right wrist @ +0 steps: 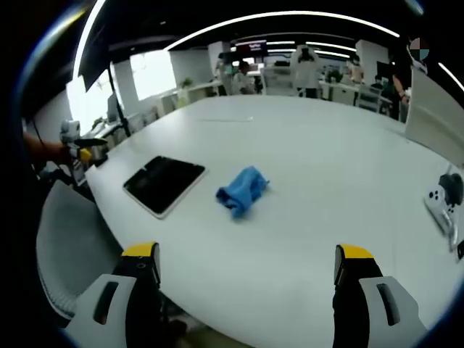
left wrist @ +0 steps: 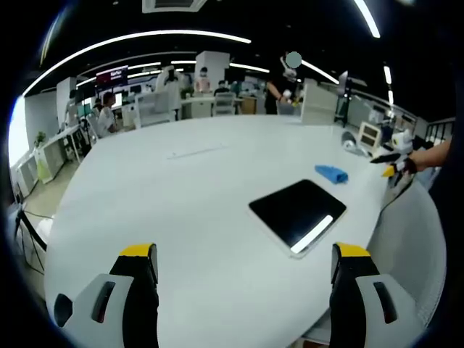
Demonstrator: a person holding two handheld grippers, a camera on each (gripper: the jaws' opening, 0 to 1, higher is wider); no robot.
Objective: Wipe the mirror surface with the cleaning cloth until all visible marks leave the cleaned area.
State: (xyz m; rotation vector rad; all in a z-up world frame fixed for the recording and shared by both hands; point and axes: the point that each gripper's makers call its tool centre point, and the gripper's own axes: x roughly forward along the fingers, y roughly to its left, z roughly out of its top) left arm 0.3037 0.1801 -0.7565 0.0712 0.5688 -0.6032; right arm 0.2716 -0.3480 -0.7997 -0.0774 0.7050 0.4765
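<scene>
Here, one mirror (right wrist: 164, 184), one cloth (right wrist: 243, 190), two empty tongs (left wrist: 245, 268).

Cloth (right wrist: 243, 190) beside mirror (right wrist: 164, 184) on table (right wrist: 319, 159)

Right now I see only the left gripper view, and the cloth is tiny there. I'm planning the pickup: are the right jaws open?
Observer: Yes. In the right gripper view the right gripper is open and empty.
Operator: Does the cloth touch the mirror?
Observer: No. The blue cloth lies crumpled, with bare table between it and the mirror.
Operator: Anything else nearby?
Observer: A white device lies on the table near that view's right edge.
</scene>
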